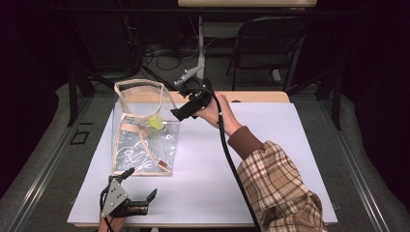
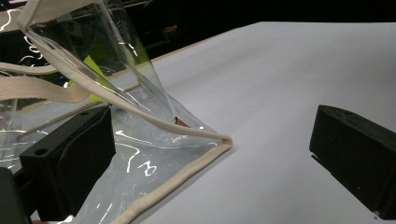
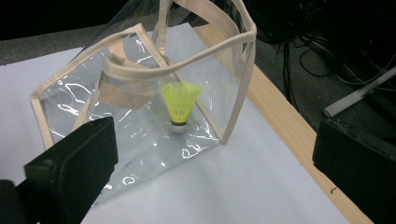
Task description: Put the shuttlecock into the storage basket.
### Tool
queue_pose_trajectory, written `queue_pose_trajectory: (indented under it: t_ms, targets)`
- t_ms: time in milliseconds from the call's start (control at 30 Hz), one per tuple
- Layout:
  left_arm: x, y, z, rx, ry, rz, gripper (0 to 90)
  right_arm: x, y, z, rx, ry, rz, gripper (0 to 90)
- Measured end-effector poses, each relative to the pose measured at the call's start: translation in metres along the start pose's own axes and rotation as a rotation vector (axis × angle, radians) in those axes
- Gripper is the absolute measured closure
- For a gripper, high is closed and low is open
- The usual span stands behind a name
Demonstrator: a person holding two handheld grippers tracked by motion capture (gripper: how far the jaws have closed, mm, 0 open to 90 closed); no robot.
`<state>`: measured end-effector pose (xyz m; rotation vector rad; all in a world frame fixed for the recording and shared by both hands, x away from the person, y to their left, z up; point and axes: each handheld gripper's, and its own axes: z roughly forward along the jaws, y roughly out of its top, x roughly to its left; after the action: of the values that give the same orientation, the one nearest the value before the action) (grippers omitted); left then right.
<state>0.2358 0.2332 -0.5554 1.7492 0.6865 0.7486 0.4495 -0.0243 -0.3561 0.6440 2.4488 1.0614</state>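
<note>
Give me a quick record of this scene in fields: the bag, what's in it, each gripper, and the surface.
bag: clear plastic tote with beige trim, mouth open upward
contents: yellow shuttlecock standing cork-down inside
right gripper: open, nothing between its jaws, beside the tote's upper right edge
left gripper: open, near the tote's front corner, holding nothing
surface: white sheet over a wooden table
</note>
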Motion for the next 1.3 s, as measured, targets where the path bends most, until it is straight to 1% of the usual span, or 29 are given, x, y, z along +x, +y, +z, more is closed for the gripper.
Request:
queue_pose_trajectory:
  t_ms: [133, 400, 800, 833, 867, 1100, 1233, 1300]
  targets:
    - [0.0, 0.0, 0.0, 0.0, 0.0, -0.001, 0.2, 0.0, -0.008, -0.004, -0.002, 0.004, 0.006, 0.0]
    - [0.0, 0.0, 0.0, 0.0, -0.001, -0.001, 0.2, -0.001, -0.023, -0.019, -0.01, 0.007, 0.009, 0.0]
    - [0.0, 0.0, 0.0, 0.001, -0.001, -0.001, 0.1, 0.0, -0.055, -0.041, -0.017, -0.002, 0.015, 0.0]
    - [0.0, 0.0, 0.0, 0.001, -0.001, 0.0, 0.1, -0.001, -0.061, -0.044, -0.02, -0.005, 0.021, 0.0]
    - [0.0, 0.0, 0.0, 0.003, -0.001, 0.001, 0.1, -0.001, -0.061, -0.044, -0.02, -0.005, 0.021, 0.0]
    - [0.0, 0.0, 0.0, 0.003, 0.001, 0.002, 0.1, 0.0, -0.08, -0.053, -0.023, -0.014, 0.033, 0.0]
    - [0.0, 0.0, 0.0, 0.004, 0.001, 0.003, 0.1, 0.002, -0.093, -0.058, -0.023, -0.017, 0.038, 0.0]
    - [0.0, 0.0, 0.0, 0.004, 0.0, 0.002, 0.1, 0.003, -0.095, -0.06, -0.027, -0.017, 0.04, 0.0]
